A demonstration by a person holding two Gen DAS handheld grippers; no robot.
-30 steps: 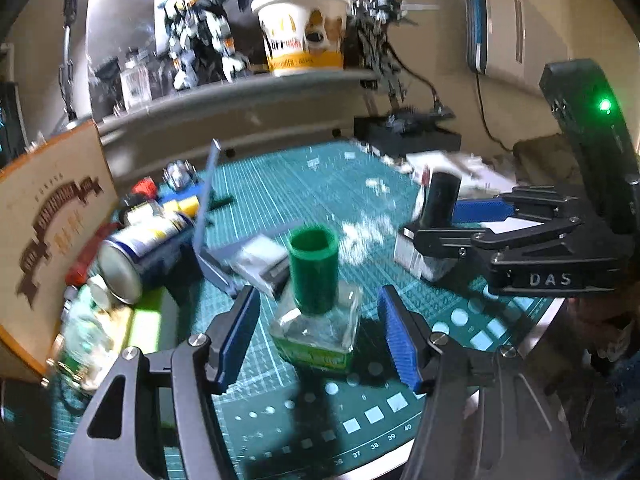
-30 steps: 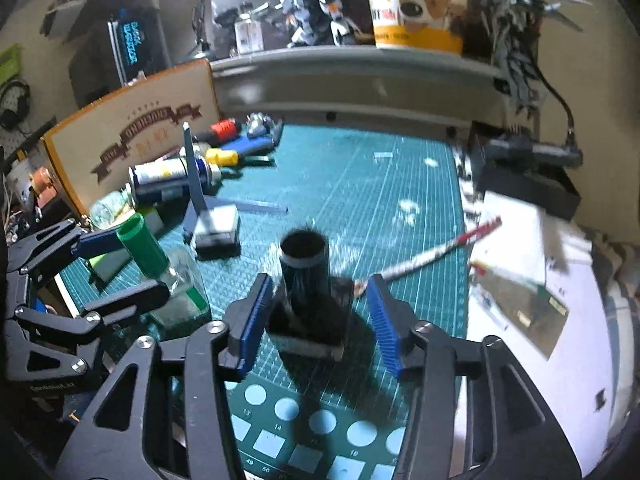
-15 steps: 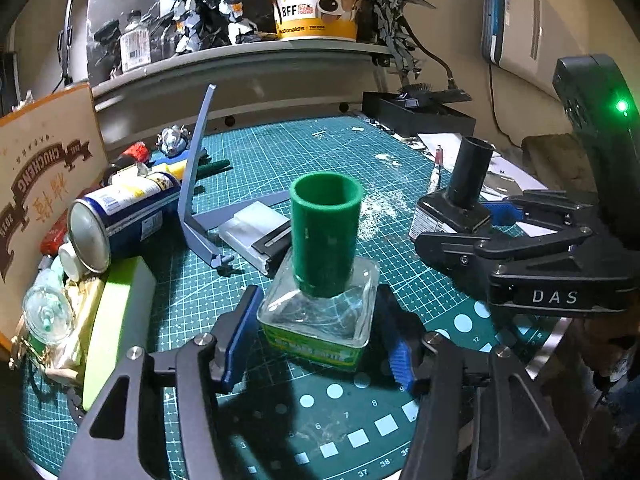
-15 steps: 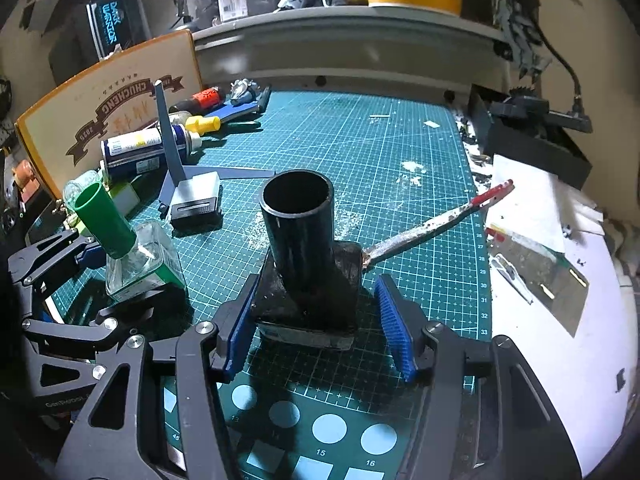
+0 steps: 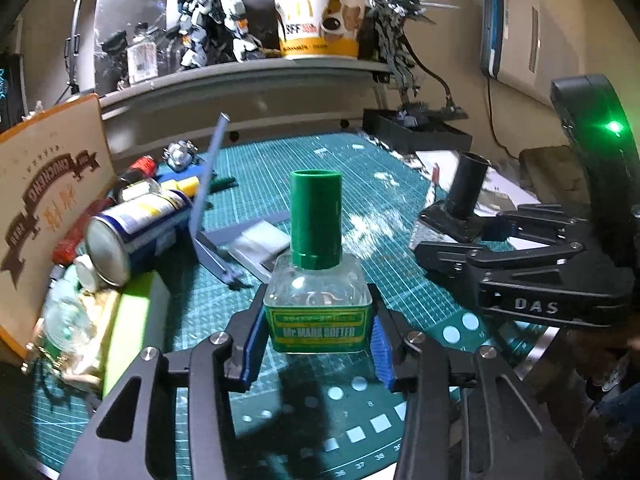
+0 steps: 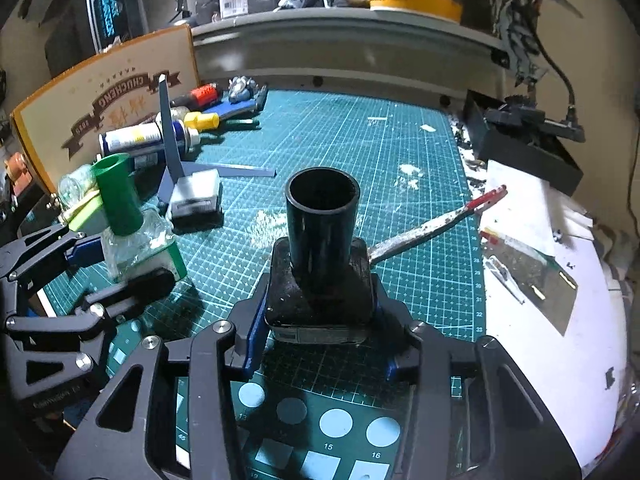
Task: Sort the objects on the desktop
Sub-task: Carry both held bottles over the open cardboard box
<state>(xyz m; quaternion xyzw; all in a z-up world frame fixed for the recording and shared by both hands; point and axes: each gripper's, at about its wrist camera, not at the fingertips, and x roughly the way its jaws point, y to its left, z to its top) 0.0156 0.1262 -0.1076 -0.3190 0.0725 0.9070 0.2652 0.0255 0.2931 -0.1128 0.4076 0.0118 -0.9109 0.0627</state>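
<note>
The worktop is covered by a green cutting mat point(image 6: 360, 140) with a white grid, and a grey shelf point(image 5: 248, 76) runs along its far edge, carrying a paper cup point(image 5: 320, 20) with a dog printed on it and a grey and white model robot point(image 5: 212, 12). A tan wooden sign point(image 6: 108, 96) with a brown banner leans at the left side of the mat. Off the mat's right edge sits a black tray point(image 6: 528, 152), with white paper point(image 6: 520, 340) spread in front of it.

The left gripper point(image 5: 318, 340) has its jaws closed against the sides of a square glass bottle point(image 5: 318, 316) with a tall green cap and a green label, held upright just above the near part of the mat. The right gripper point(image 6: 320, 320) has its jaws pressed on the base of a black bottle point(image 6: 320, 272) with a tall black cap, also upright, near the middle of the mat's front. The two bottles are side by side, apart from each other.

Behind the glass bottle a spray can point(image 5: 132, 236) lies on its side near the sign, next to a grey-blue plastic stand point(image 6: 168, 136) that rises from a small grey block point(image 6: 198, 196). A paint-stained stick point(image 6: 436, 224) with a red end lies diagonally across the mat's right edge, behind the black bottle. Small white crumbs point(image 6: 408, 170) dot the mat.
</note>
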